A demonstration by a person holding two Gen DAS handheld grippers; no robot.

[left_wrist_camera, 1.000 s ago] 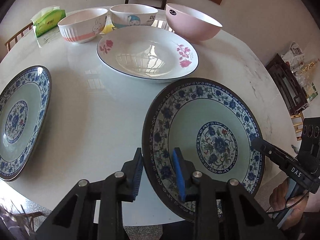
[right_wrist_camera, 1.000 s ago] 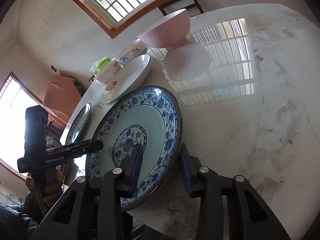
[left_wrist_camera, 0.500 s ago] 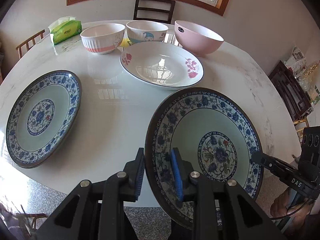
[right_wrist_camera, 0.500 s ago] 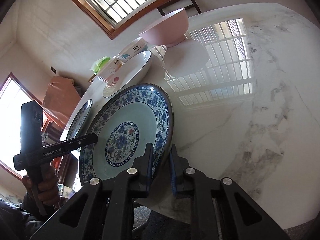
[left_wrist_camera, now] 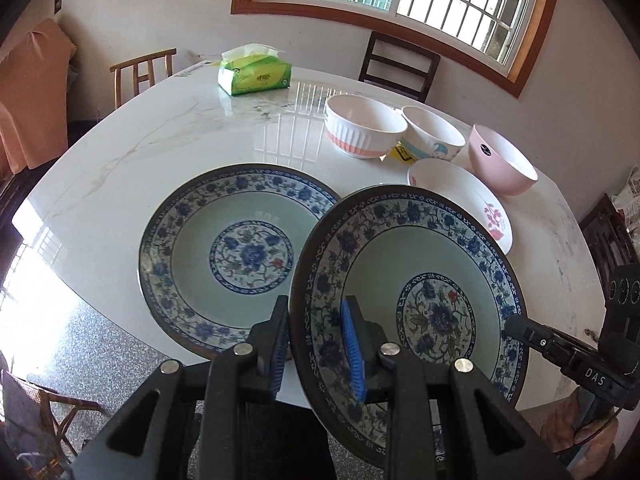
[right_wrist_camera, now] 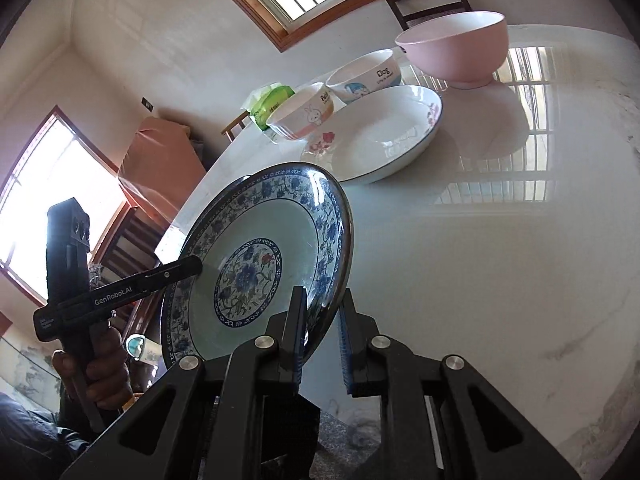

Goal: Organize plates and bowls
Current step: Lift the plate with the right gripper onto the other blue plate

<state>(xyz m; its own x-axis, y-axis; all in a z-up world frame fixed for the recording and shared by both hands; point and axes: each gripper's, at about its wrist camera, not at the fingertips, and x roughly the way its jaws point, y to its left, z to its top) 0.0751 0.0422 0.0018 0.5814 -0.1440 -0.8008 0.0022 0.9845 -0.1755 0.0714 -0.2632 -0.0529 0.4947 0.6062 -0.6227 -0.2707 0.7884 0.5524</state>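
The round white marble-look table [left_wrist_camera: 168, 148] carries a second blue-and-white floral plate [left_wrist_camera: 240, 256] lying flat near its front edge, with a white plate with red flowers [left_wrist_camera: 472, 196] and three bowls, ribbed white and pink [left_wrist_camera: 362, 128], white cartoon-printed [left_wrist_camera: 432, 138] and plain pink [left_wrist_camera: 502, 160], grouped well behind. The lifted blue-and-white floral plate [left_wrist_camera: 420, 292] hangs tilted in the air, overlapping the flat twin's right side. Both tools clamp its rim: the left gripper [left_wrist_camera: 316, 344] on the near-left edge, the right gripper [right_wrist_camera: 322, 332], whose jaws have just been closing, on the opposite edge. The likely step is stacking it on its twin. To do that well, level the plate first, centre it over the flat one, lower both sides evenly until the rims nest, and only then loosen both grips together so neither side drops or chips.
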